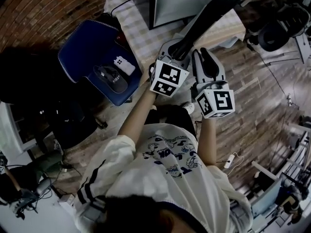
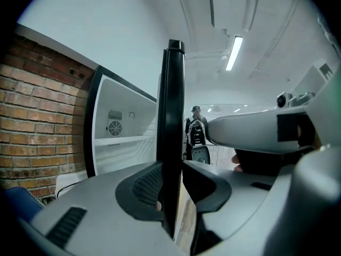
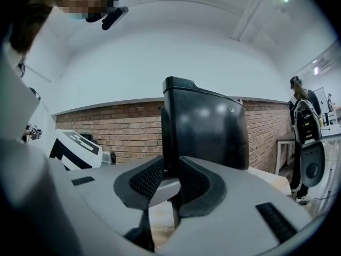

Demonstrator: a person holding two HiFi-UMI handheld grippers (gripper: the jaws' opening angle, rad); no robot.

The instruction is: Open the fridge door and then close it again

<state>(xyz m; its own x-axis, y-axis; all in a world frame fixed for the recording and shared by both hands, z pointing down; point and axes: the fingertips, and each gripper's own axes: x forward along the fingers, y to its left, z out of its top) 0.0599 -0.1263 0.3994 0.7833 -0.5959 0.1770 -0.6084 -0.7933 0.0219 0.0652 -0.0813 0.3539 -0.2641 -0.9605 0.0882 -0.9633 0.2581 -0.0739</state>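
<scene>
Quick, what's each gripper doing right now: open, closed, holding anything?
Left gripper: closed on the edge of the open fridge door.
Right gripper: closed on the same door's edge.

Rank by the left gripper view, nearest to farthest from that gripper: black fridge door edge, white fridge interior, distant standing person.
1. Black fridge door edge, in the jaws.
2. White fridge interior, left, behind.
3. Distant standing person, right, far.

Both forearms reach forward, side by side. The left claw [image 2: 171, 191] and right claw [image 3: 171, 183] point nearly level, each clamped on the fridge door [image 2: 170, 100] edge.
</scene>
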